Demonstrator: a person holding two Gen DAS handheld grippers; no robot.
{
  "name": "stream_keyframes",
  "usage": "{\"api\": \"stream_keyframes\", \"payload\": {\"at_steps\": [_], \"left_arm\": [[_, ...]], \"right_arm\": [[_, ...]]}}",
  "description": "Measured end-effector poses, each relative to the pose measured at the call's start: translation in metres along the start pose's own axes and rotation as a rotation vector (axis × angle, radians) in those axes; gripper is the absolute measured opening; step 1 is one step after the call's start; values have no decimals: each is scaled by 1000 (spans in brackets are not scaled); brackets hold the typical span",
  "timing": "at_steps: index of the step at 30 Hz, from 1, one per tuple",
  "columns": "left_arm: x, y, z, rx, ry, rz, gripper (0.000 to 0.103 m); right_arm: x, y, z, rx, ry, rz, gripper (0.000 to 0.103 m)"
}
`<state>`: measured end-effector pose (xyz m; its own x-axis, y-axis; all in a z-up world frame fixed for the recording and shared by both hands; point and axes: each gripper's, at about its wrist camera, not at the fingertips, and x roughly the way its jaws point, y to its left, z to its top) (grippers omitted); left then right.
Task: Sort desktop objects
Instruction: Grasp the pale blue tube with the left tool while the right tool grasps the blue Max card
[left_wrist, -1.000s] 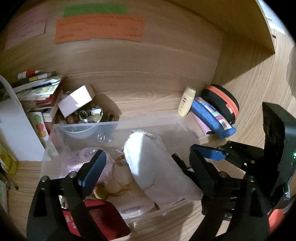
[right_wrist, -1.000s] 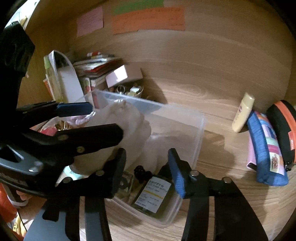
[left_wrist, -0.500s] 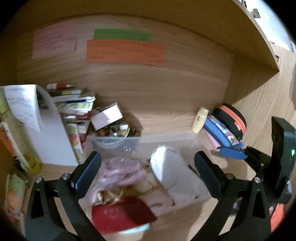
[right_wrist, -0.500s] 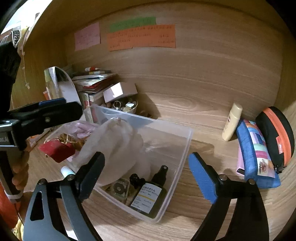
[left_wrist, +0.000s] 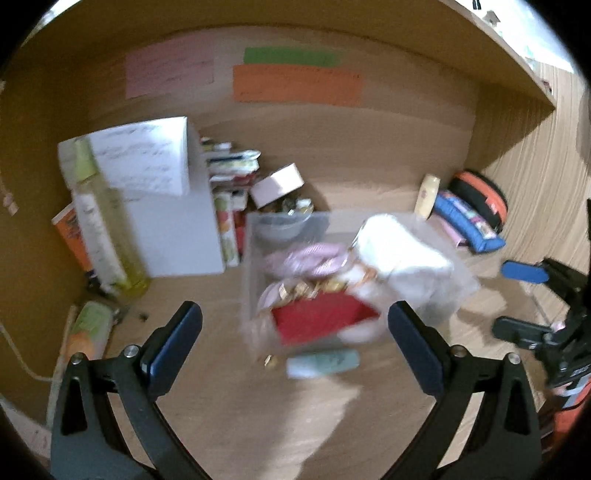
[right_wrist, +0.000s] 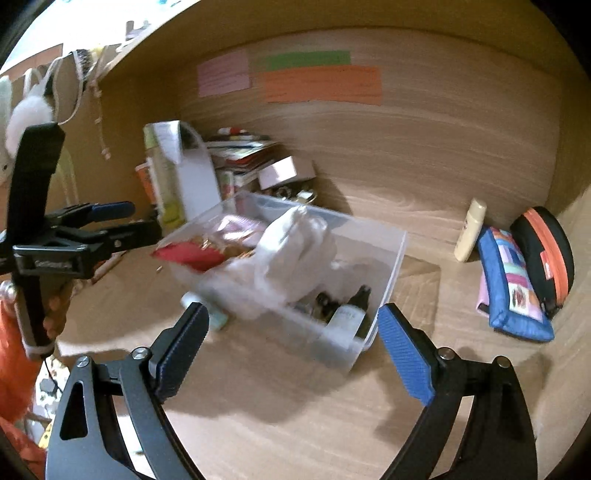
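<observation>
A clear plastic bin (left_wrist: 463, 291) (right_wrist: 400, 251) stands on the wooden desk. It holds a white cloth pouch (left_wrist: 399, 254) (right_wrist: 295, 251), a red box (left_wrist: 321, 317) (right_wrist: 184, 254), a pink pouch (left_wrist: 306, 258) and a dark labelled bottle (right_wrist: 351, 314). A pale green tube (left_wrist: 321, 363) lies on the desk just in front of the bin. My left gripper (left_wrist: 293, 317) hangs open, short of the bin, with nothing held. My right gripper (right_wrist: 291, 317) is also back from the bin, jaws opening wide and empty.
A white folder box (left_wrist: 173, 221), a yellow-green bottle (left_wrist: 107, 229) and stacked books (left_wrist: 229, 162) crowd the left. A cream bottle (right_wrist: 471, 229), a blue pencil case (right_wrist: 513, 280) and a black-and-orange case (right_wrist: 546, 247) sit at the right wall. Coloured notes (right_wrist: 321, 85) hang behind.
Both grippers have drawn back from the bin. The right jaws, half closed around the dark bottle inside the bin, have spread wide and left it there. The left view has swung leftward.
</observation>
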<state>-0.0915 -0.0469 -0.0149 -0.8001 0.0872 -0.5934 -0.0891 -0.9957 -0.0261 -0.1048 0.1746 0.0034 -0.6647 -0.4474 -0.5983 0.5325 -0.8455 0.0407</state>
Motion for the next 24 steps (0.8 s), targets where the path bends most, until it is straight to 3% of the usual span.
{"api": "stream_keyframes", "payload": {"at_steps": [4,9,16,22,24], "left_arm": [[-8,2,-21,27,21,34,102],[-14,6,-47,32,64,39,102],[-12,11,-82,12,153,10,102],[-10,9,-100,30,192,-3,102],[-10,9,-101,23,195,-21,102]], "right_arm": [[-5,12,-17,-11,20,30,97],[-4,37,-43,-47,67,138,100],[5,87,-85,-200,148,224,100],[14,110,-99,-305,168,221,98],[21,113,-101,-333,192,210,89]]}}
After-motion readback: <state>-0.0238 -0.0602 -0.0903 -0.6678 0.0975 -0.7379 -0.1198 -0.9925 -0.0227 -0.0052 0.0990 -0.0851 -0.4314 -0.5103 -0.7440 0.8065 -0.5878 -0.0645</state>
